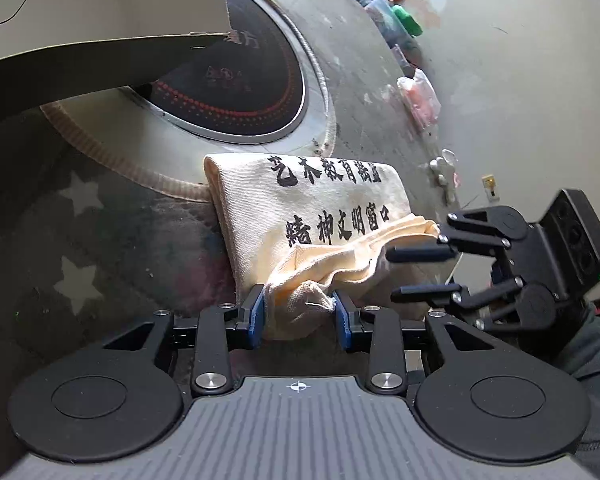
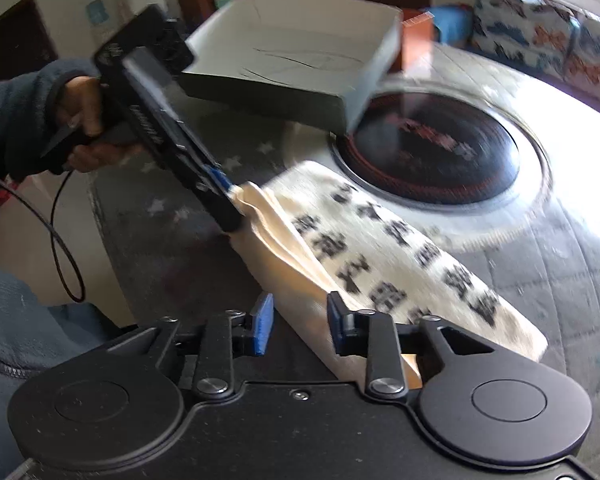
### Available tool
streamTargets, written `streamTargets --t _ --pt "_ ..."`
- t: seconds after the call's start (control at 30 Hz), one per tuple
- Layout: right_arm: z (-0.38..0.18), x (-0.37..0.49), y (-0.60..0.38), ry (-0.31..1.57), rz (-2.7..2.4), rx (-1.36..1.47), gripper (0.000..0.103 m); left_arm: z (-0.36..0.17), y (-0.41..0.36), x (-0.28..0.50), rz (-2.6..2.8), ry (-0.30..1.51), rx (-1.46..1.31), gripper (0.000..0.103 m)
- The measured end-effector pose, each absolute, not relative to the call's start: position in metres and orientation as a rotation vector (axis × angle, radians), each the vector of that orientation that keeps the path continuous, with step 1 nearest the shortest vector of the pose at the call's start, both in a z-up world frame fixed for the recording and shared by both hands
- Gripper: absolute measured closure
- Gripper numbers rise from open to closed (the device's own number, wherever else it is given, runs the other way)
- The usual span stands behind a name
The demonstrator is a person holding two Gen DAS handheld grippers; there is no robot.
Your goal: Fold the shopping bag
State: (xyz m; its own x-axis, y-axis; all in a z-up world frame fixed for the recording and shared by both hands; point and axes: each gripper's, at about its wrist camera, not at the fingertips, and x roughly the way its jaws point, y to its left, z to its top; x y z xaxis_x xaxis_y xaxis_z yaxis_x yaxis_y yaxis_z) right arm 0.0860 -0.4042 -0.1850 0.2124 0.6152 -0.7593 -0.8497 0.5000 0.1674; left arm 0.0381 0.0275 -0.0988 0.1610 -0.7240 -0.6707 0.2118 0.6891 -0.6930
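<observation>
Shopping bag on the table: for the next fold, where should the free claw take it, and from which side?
Take the shopping bag at its loose, bunched near edge, coming in low from the near side, beside the left claw, which already holds that edge's corner. The far edge looks like a closed fold lying flat, so it likely offers nothing to pinch.

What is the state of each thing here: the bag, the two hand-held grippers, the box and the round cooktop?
Shopping bag: folded, lying on the table, printed side up.
Left hand-held gripper: shut on a bunched corner of the bag.
Right hand-held gripper: jaws around the bag's edge; grip unclear.
Cardboard box: open, partly over the cooktop.
Round cooktop: no pot on it.
</observation>
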Motion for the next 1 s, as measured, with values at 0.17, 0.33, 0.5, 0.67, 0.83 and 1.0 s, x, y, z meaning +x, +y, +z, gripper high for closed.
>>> streamTargets --t 0.17,0.33,0.5,0.67,0.83,1.0 --pt "-0.194 0.085 -0.382 0.858 1.048 -0.357 0.081 -0.099 0.028 0.035 -0.686 1.245 -0.524 0.067" --pt "-0.205 0.102 -0.373 0.937 0.998 -0.299 0.085 -0.096 0.024 0.025 -0.684 1.254 -0.494 0.066" --pt "-0.205 0.107 -0.369 0.983 0.991 -0.286 0.085 -0.085 0.025 0.014 -0.671 1.214 -0.419 0.062" --pt "-0.207 0.116 -0.371 1.017 1.0 -0.243 0.085 -0.058 0.026 -0.006 -0.605 1.12 -0.31 0.069" --pt "-0.207 0.117 -0.376 1.022 1.012 -0.225 0.085 -0.03 0.008 -0.025 -0.697 1.002 -0.299 0.077" --pt "-0.209 0.119 -0.375 1.017 1.024 -0.227 0.085 -0.048 -0.036 -0.021 -0.781 1.06 -0.107 0.078"
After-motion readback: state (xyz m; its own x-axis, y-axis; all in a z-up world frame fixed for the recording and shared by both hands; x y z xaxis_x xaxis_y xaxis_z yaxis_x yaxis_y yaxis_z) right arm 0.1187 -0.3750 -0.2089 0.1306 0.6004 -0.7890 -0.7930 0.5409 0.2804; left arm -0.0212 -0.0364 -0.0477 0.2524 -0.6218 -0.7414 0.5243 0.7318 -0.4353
